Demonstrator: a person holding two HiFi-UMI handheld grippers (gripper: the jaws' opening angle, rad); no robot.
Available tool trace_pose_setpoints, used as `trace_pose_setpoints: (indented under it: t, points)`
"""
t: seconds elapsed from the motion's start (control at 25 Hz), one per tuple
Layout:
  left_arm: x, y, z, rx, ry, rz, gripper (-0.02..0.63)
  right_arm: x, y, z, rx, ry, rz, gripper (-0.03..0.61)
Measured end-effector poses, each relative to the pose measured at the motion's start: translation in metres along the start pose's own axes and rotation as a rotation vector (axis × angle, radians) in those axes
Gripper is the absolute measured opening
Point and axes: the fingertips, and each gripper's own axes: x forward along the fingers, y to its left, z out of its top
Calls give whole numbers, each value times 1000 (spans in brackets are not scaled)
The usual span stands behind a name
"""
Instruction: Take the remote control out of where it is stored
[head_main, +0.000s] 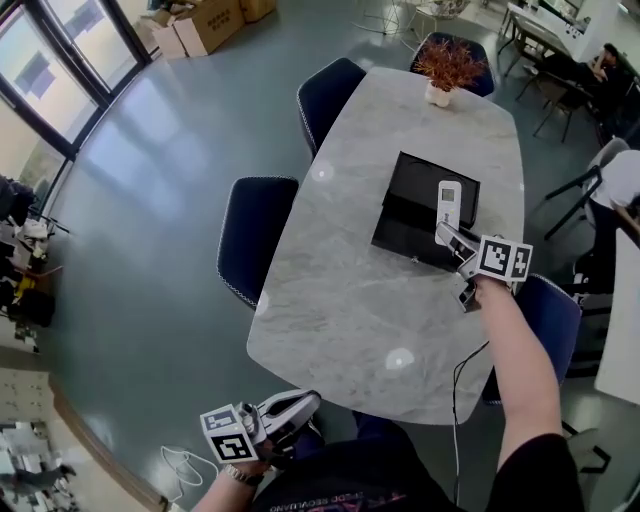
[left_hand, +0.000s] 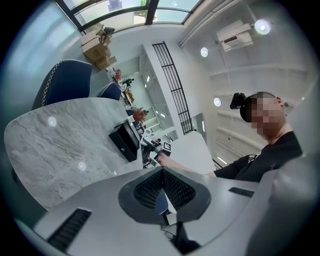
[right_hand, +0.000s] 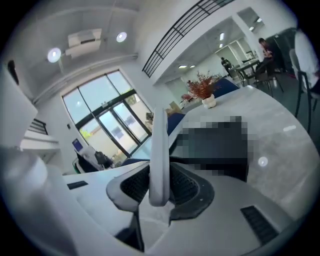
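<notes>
Remote control half swallowed, box smeared out

In the right gripper view the remote control (right_hand: 159, 145) shows edge-on only. Its lower end is buried between the fingers (right_hand: 131, 186) of the right gripper (right_hand: 159, 192) and its button face is turned away. The black box (right_hand: 215, 145) behind it is blurred, so its inside cannot be read. In the head view the right gripper covers the remote control's near end, and the buttons are too small to tell. A chair (head_main: 555, 305) sits partly under the worktop (head_main: 340, 300), crossed by the person's forearm (head_main: 515, 345).
</notes>
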Motion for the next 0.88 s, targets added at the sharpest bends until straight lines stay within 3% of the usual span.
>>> trace_pose_setpoints:
  t: [0.24,0.4,0.88]
  points:
    - [-13,-9,4,28,57,-55,5,-51,34,-23,228,-160,79,114]
    - [-28,-20,6,47,90,-92,5,-83,89,-55,314,-228,217,114]
    - [-76,-45,-13,83,189,-205,5,-146,218,-198,441,-233,304,114]
